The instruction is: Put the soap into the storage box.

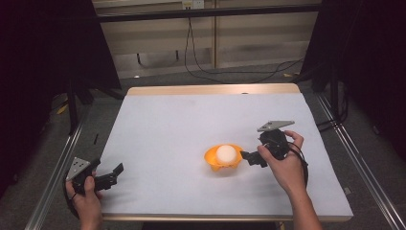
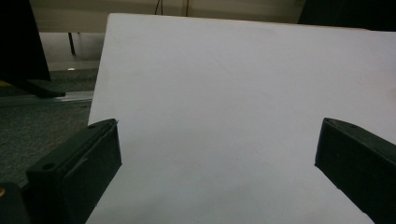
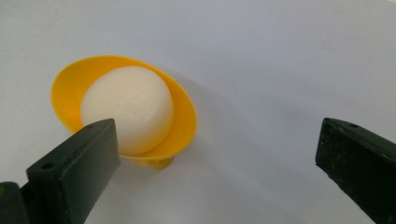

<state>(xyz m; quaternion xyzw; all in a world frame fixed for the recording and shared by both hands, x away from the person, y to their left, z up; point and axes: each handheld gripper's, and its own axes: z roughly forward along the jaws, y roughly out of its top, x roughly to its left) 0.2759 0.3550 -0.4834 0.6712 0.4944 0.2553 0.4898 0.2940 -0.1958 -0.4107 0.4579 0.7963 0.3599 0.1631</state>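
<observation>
No readable text, label, brand, number or sign anywhere: none on the white tabletop (image 1: 191, 120), none on the yellow bowl (image 3: 182, 121) or the white ball (image 3: 126, 107) in it, none on the grey plates or black jaws of either gripper

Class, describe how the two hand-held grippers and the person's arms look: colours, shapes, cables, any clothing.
Both the left gripper and right gripper are black, with two blocky, flat-faced jaws. Each carries a grey three-cornered plate on top and trails a black cable. The forearms are bare, no sleeves or gloves visible.
</observation>
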